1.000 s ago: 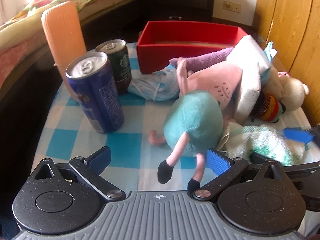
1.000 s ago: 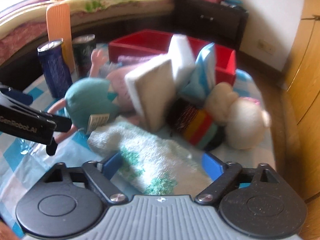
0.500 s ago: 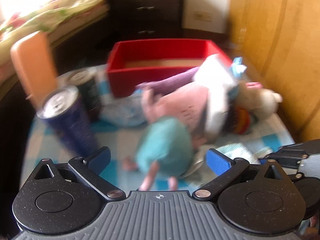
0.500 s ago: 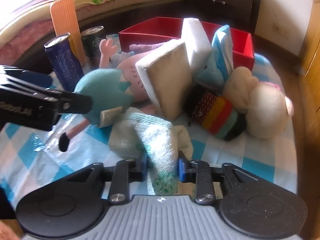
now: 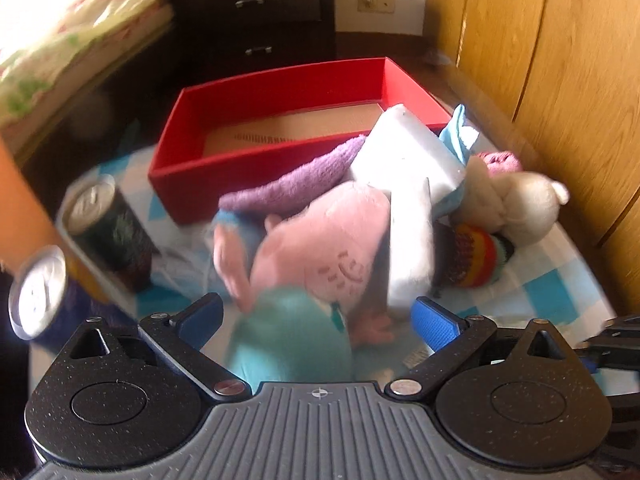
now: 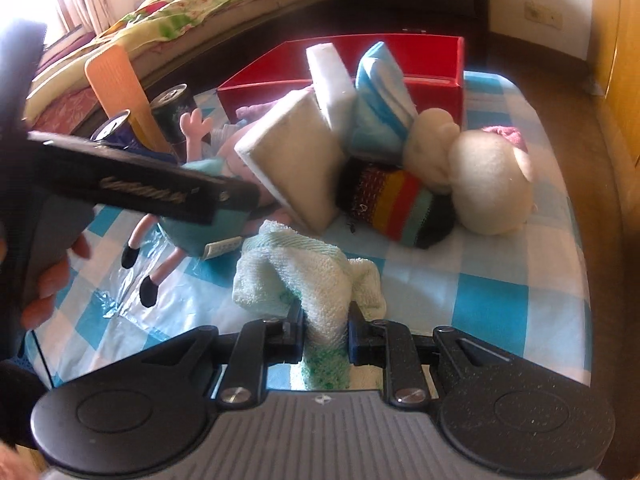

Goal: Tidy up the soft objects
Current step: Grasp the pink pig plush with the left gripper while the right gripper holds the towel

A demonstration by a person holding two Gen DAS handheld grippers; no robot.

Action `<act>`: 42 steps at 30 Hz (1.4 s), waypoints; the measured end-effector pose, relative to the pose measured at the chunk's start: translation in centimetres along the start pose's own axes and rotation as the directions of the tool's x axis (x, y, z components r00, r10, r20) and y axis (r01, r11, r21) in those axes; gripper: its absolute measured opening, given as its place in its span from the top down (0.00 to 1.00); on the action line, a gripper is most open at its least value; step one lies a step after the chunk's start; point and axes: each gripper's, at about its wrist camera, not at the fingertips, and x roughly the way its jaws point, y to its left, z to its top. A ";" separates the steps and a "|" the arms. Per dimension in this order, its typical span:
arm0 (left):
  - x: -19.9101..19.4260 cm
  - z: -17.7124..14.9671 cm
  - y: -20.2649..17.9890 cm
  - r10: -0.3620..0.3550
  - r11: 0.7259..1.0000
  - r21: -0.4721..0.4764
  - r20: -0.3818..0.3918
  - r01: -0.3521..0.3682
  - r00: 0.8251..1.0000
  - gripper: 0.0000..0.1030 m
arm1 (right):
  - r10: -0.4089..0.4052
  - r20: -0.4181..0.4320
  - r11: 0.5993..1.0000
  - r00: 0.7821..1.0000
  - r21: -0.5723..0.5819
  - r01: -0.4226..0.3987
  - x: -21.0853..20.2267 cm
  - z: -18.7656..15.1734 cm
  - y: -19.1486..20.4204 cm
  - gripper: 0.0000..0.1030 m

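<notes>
My right gripper (image 6: 325, 326) is shut on a white and green towel (image 6: 308, 276), lifted a little off the checked cloth. My left gripper (image 5: 316, 320) is open over a teal plush doll (image 5: 292, 340), its fingers either side of it, not closed. Behind lie a pink plush (image 5: 320, 252), a purple cloth (image 5: 288, 184), white sponges (image 6: 296, 164), a blue cloth (image 6: 380, 96), a striped knit piece (image 6: 396, 204) and a cream plush (image 6: 488, 184). An open red box (image 5: 280, 120) stands at the back, holding nothing.
Two drink cans (image 5: 112, 232) (image 5: 36, 292) and an orange upright piece (image 6: 120, 92) stand at the left. A wooden wardrobe (image 5: 560, 60) runs along the right. A bed (image 6: 160, 12) and a dark dresser (image 5: 260, 12) lie behind.
My right gripper closed on the towel and lifted it. My left gripper moved forward and right, over the teal doll, closer to the red box.
</notes>
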 end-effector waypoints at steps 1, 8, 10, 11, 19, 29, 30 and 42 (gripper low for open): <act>0.3 0.2 -0.1 0.013 1.000 0.025 -0.003 -0.013 1.000 0.07 | 0.001 -0.002 1.000 1.000 0.005 -0.001 0.0 0.0 -0.1 1.00; 1.7 -0.5 1.3 -0.003 0.999 0.052 -0.065 0.006 0.998 0.08 | 0.004 -0.012 0.999 1.000 0.045 -0.004 -0.2 0.1 -1.0 0.99; 2.8 -0.4 1.0 -0.014 0.999 0.049 -0.089 0.018 0.996 0.09 | 0.010 -0.013 0.998 1.000 0.060 -0.009 -0.3 0.2 -1.1 0.98; 3.3 -0.3 0.8 -0.017 0.998 0.055 -0.098 0.023 0.995 0.09 | 0.010 -0.014 0.998 1.000 0.060 -0.009 -0.2 0.2 -1.1 0.98; 6.0 -0.1 1.6 -0.056 0.998 -0.023 -0.130 0.053 0.990 0.24 | 0.003 -0.024 0.998 1.000 0.055 -0.001 -0.1 -0.1 -0.9 0.98; 3.1 -3.2 2.9 -0.109 0.990 -0.113 -0.187 0.089 0.976 0.38 | -0.008 -0.042 0.999 0.999 0.039 0.010 0.2 0.1 -0.2 0.97; 2.5 -3.9 2.9 -0.110 0.989 -0.117 -0.197 0.088 0.974 0.38 | -0.007 -0.043 0.999 0.999 0.041 0.009 0.2 0.1 -0.2 0.97; 0.2 -7.9 3.0 -0.117 0.988 -0.126 -0.213 0.091 0.970 0.09 | -0.004 -0.063 1.000 0.998 -0.027 0.002 1.3 -0.2 1.0 0.90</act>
